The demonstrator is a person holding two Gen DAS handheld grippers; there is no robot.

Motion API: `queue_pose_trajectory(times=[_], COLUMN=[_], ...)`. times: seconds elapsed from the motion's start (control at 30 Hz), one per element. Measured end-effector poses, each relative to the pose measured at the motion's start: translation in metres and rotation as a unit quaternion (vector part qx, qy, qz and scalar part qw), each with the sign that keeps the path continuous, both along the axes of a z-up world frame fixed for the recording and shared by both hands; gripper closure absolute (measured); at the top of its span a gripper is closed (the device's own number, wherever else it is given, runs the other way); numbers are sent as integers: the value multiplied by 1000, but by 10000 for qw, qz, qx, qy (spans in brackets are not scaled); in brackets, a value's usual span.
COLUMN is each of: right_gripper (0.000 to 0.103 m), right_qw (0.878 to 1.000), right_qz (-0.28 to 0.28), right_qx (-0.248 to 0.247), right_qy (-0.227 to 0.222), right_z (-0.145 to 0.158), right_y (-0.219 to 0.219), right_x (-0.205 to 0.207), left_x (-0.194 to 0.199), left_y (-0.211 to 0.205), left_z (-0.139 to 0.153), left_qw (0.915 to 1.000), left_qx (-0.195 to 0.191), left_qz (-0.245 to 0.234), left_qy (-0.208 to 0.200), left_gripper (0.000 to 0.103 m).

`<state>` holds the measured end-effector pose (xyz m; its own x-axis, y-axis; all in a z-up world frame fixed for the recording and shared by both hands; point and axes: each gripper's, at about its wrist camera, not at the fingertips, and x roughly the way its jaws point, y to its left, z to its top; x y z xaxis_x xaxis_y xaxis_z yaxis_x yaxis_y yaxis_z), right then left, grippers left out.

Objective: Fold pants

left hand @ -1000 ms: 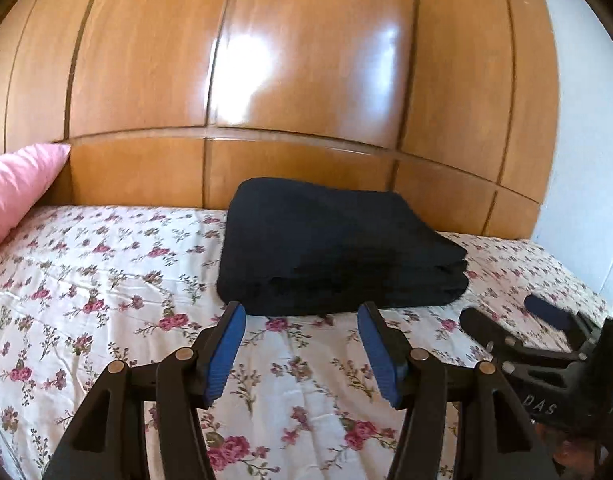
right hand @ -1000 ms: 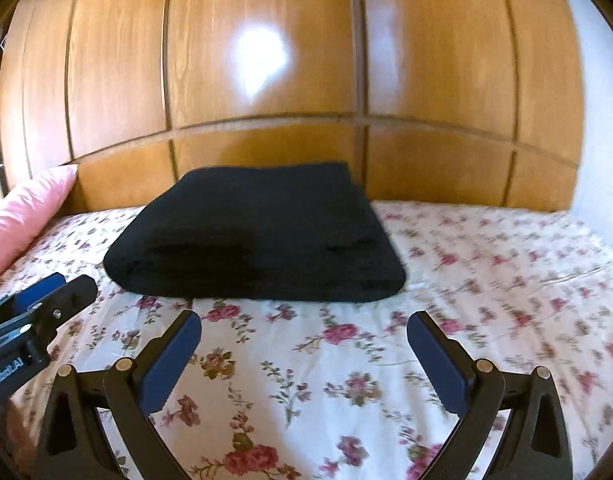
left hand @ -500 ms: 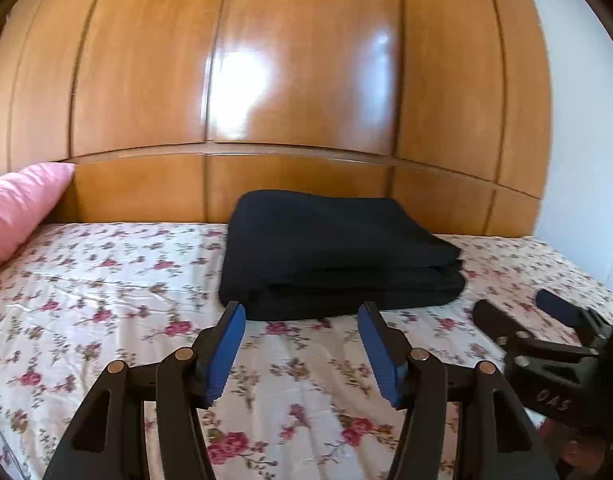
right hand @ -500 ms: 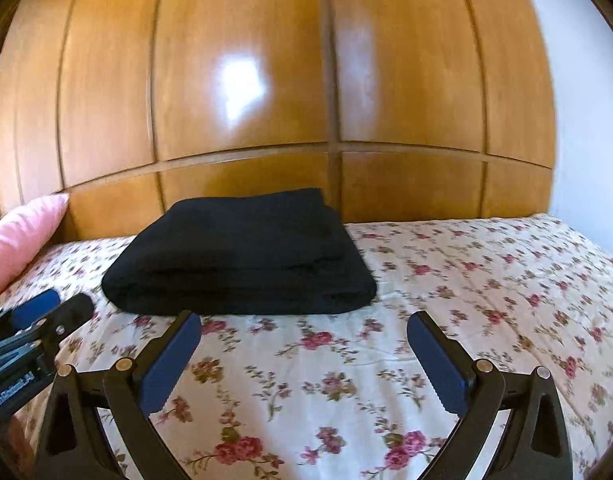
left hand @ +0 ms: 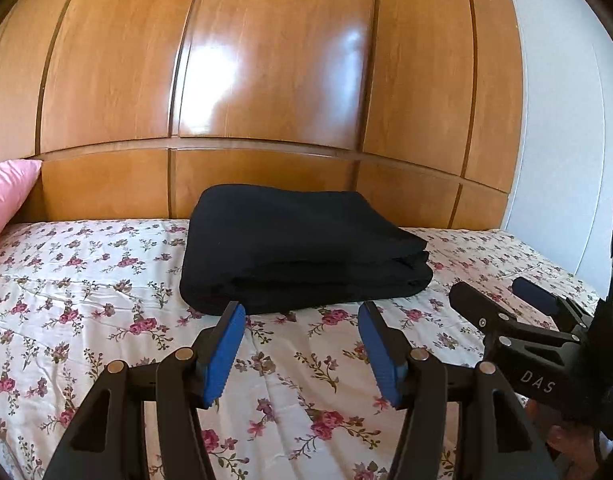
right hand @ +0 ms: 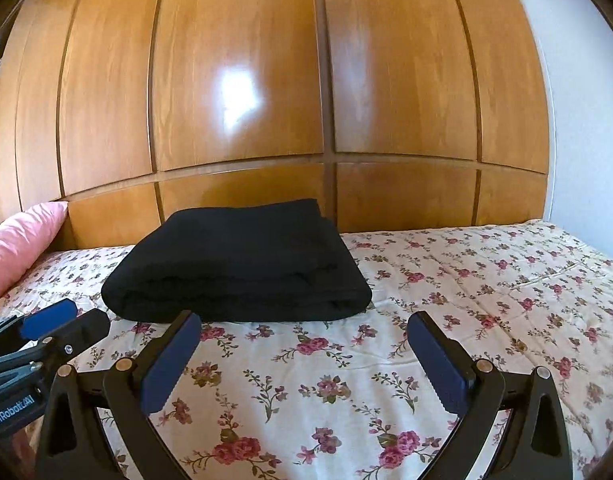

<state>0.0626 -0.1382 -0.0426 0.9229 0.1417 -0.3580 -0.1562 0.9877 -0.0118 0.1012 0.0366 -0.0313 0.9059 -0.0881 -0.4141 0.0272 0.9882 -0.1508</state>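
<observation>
Black pants (left hand: 302,248), folded, on floral bedsheet (left hand: 86,280) by wooden headboard; left gripper (left hand: 302,344) and right gripper (right hand: 304,354): both released, empty.

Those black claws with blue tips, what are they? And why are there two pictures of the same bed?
They are two grabbing tools that a person holds, one in each hand. Each tool has a small camera looking out along its jaws, so you get two pictures of one bed. One picture looks past the left gripper, the other past the right gripper. Each tool also shows at the edge of the other's picture. On the flowered bedsheet lie black pants, already folded into a neat stack. A pink pillow sits at the left. Both tools stand open and hold nothing.
</observation>
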Motion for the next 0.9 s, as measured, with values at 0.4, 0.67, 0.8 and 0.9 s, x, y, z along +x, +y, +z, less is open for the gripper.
queue_pose_trajectory(times=[0.4, 0.67, 0.8, 0.9], right_gripper=[0, 0, 0, 0], right_qw=[10000, 10000, 10000, 10000], right_qz=[-20, -19, -17, -24], right_qx=[28, 7, 4, 18], right_qy=[21, 60, 66, 76], right_z=[-1, -1, -2, -2], right_y=[-1, -1, -1, -2], right_x=[0, 1, 1, 2], left_x=[1, 4, 7, 7], left_y=[3, 4, 6, 7], left_z=[-2, -4, -6, -7], left_qw=[9999, 9998, 9995, 9995], left_qx=[-102, -92, -97, -156], left_qz=[45, 65, 135, 113], left_qy=[76, 167, 266, 267], left_gripper=[43, 43, 43, 43])
